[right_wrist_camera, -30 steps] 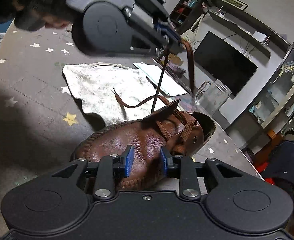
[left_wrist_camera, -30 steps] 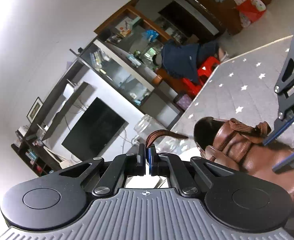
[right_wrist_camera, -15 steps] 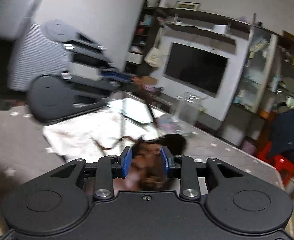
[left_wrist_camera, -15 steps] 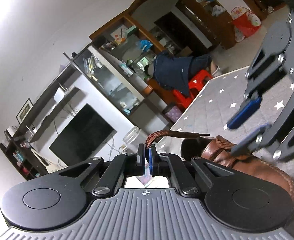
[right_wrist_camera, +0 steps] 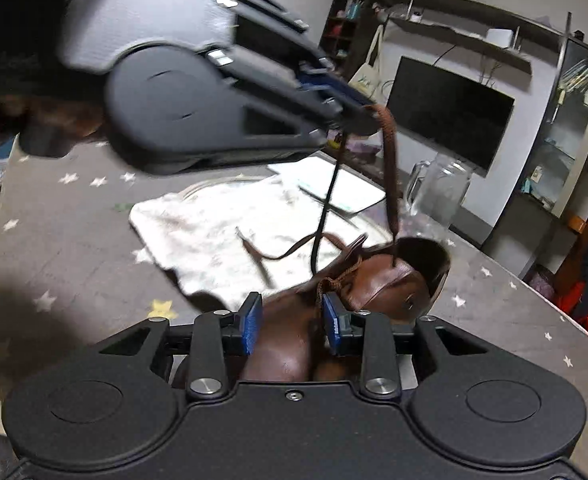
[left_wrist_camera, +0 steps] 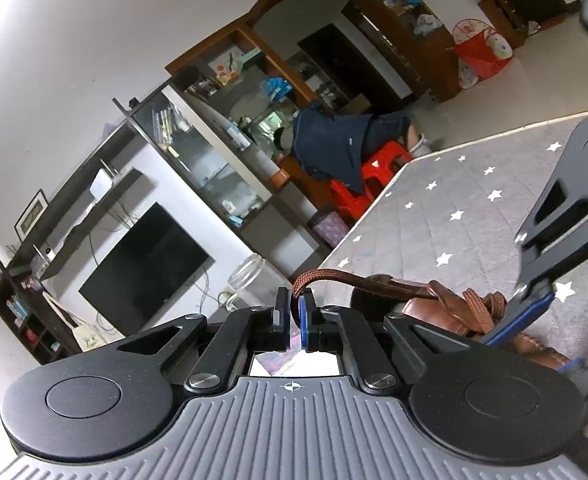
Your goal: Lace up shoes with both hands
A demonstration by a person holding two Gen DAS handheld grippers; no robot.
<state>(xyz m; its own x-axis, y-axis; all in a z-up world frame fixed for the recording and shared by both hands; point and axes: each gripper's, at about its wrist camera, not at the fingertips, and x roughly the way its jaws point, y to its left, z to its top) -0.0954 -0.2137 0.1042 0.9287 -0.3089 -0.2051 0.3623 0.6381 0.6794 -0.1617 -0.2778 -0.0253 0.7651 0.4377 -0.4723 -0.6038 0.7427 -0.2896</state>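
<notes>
Lacing partly done: brown shoe [right_wrist_camera: 374, 280] on the starred table [right_wrist_camera: 74, 240], left gripper [left_wrist_camera: 295, 312] clamped on the lace [left_wrist_camera: 334, 276] pulled up from the top eyelets, right gripper [right_wrist_camera: 290, 316] just opening, empty, over the vamp; tightening and tying remain.

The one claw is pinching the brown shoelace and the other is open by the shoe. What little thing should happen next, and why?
Probably the left gripper should keep pulling the lace up and taut. It is shut on the lace, which runs down into the brown shoe. The right gripper, whose jaws have just been opening, hovers over the shoe holding nothing, so it could then steady the shoe or take the loose lace end.
</notes>
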